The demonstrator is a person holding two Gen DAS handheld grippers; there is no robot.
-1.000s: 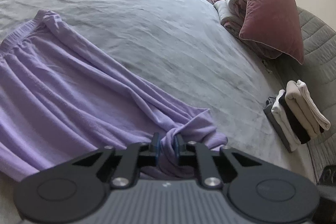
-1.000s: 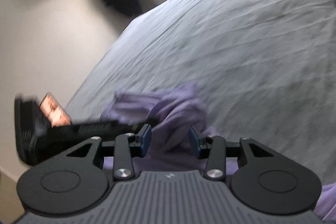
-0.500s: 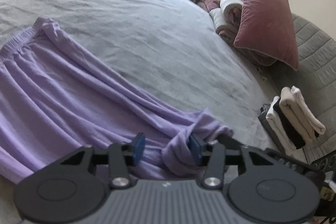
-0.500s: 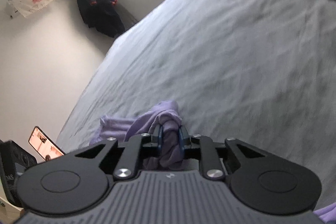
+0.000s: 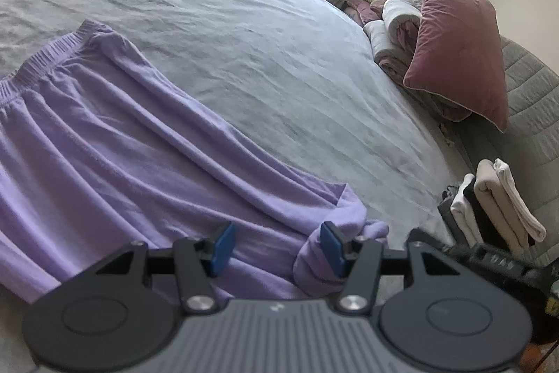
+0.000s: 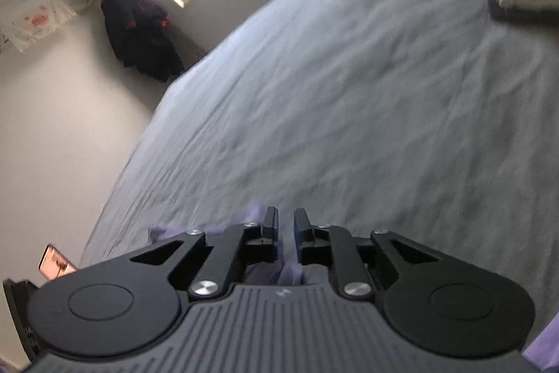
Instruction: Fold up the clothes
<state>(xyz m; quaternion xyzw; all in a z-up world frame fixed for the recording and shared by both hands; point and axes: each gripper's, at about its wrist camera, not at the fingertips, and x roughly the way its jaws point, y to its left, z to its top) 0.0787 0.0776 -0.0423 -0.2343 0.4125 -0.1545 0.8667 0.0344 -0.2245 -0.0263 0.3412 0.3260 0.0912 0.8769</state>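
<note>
Released, left claw point(image 5: 276, 247) gapes; right claw point(image 6: 285, 229) pinches lilac garment point(image 5: 115, 142).

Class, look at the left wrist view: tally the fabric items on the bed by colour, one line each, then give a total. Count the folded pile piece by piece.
Purple: 1, the skirt
Pink: 1, the pillow
White: 2, in the folded pile
Beige: 1, in the pile
Black: 1, in the pile
Grey: 1, at the pile's bottom
Total: 7, leaving out the rolled bedding, too bunched to count.
</note>
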